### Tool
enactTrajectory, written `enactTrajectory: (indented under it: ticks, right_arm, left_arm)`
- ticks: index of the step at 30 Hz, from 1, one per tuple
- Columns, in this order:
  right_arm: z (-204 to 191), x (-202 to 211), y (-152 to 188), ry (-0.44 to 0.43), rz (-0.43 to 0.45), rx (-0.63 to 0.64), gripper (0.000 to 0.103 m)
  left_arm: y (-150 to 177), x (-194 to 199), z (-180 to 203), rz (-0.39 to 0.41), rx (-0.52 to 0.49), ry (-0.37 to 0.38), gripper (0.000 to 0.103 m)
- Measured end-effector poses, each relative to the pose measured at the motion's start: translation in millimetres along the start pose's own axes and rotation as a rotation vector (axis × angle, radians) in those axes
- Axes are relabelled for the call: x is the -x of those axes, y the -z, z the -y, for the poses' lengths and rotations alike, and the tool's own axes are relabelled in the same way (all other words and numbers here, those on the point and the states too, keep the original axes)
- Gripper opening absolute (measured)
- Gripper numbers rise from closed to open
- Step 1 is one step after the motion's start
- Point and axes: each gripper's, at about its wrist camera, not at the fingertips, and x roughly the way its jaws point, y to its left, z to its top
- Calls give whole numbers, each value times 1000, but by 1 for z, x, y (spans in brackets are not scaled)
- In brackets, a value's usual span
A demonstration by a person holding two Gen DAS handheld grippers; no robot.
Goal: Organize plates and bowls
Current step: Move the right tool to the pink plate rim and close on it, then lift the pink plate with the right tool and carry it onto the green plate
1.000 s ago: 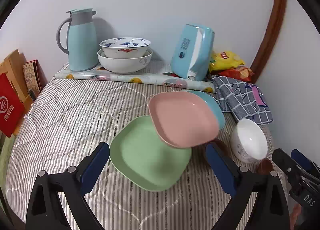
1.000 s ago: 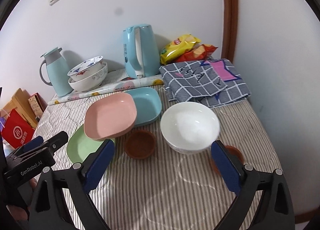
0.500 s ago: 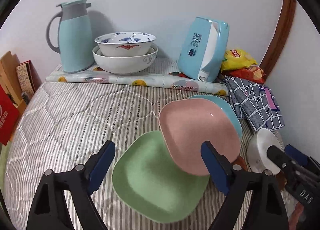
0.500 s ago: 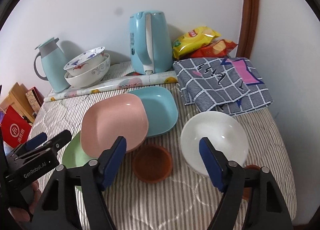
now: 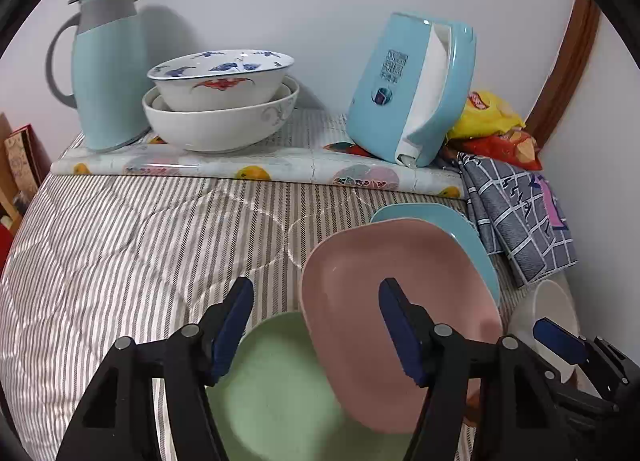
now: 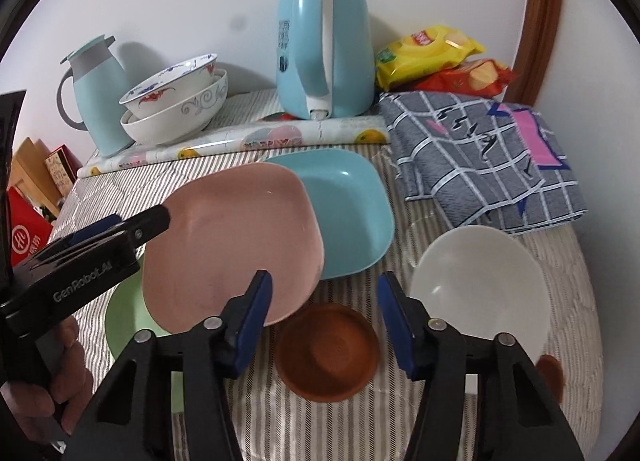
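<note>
- I read the surface as a counter (image 5: 120,245) under a striped quilted cover; all the dishes lie on it.
- Left hand-held gripper (image 5: 316,331): jaws partly open and just been closing. The left edge of the pink plate (image 5: 400,261) and the far edge of the green plate (image 5: 280,389) lie between them, but the pads press on nothing. It holds nothing.
- Right hand-held gripper (image 6: 326,319): jaws likewise partly open, just been closing, empty. It hovers above the small brown dish (image 6: 328,353), with the white bowl (image 6: 480,289) just to the right of it.
- Plates: the pink one lies tilted, overlapping the green one on the near left and the blue plate (image 6: 348,213) on the far right. Overlapped, not a squared stack.
- A second brown dish (image 6: 550,373) peeks out at the near right, partly hidden behind the gripper finger.
- Far left: two large bowls (image 5: 220,101) already nested, beside the thermos jug (image 5: 108,73). The kettle (image 6: 324,49) stands further right.
- Judgement: early stage. Done: only the far nested pair. Left: square up three plates, gather the white bowl and the brown dishes.
- Likely step in hand: left takes the pink plate, right takes the brown dish or the white bowl; I cannot tell which.
</note>
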Motion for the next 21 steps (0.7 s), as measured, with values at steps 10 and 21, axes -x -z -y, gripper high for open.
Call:
enactTrajectory:
  ticks: [10,21]
  right_arm:
    - [-2,-27,-6,8,-46,0,38]
    - [-1,-39,-4,32,-47,20,12]
  left_arm:
    - [-3,-30,-2,-47,28,52,40]
    - [0,-33,-3,-56,17,62,12]
